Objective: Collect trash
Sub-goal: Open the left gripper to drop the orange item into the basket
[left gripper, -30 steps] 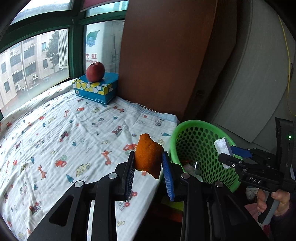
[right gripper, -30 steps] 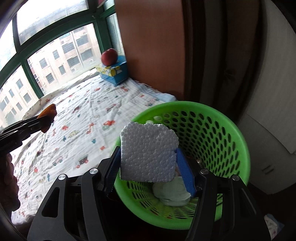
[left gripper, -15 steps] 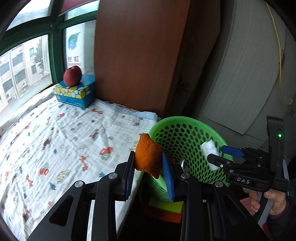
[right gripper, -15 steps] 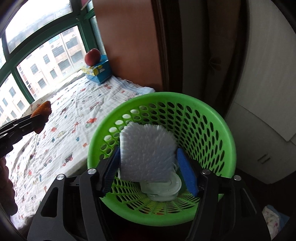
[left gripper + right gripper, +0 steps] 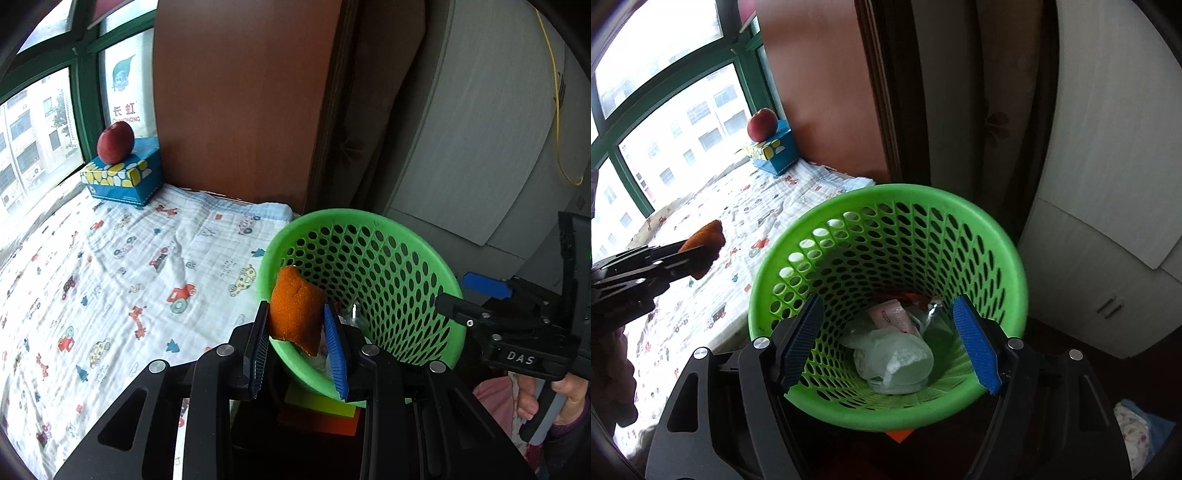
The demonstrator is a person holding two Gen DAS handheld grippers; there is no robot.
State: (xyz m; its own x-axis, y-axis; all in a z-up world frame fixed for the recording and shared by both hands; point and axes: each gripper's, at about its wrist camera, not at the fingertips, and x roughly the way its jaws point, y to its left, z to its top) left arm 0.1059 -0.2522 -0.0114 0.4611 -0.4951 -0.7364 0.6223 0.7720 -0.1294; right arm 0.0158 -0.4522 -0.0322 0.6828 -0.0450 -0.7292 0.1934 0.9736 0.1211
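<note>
— What does the left gripper (image 5: 297,345) hold?

— Its two blue pads are pinched on an orange peel (image 5: 295,308), which stands up between them. Seen from the left wrist, the peel sits in front of the near rim of the green basket (image 5: 406,225); from the right wrist, the peel (image 5: 703,247) hangs over the bed, left of the basket and apart from it.

— And the right gripper (image 5: 892,341)?

— Spread wide, nothing between the pads. It hovers over the mouth of the green basket (image 5: 1015,266), one pad toward each side of the opening.

— What lies in the basket?

— A white foam piece (image 5: 903,360) at the bottom on pale wrappings, with a pink packet (image 5: 894,317) just behind it. Other scraps there are too jumbled to name.

— Anything else around?

— A printed bed sheet (image 5: 110,277) beside the basket, and at its far end by the window a blue tissue box (image 5: 125,177) with a red apple (image 5: 115,142) resting on top.
</note>
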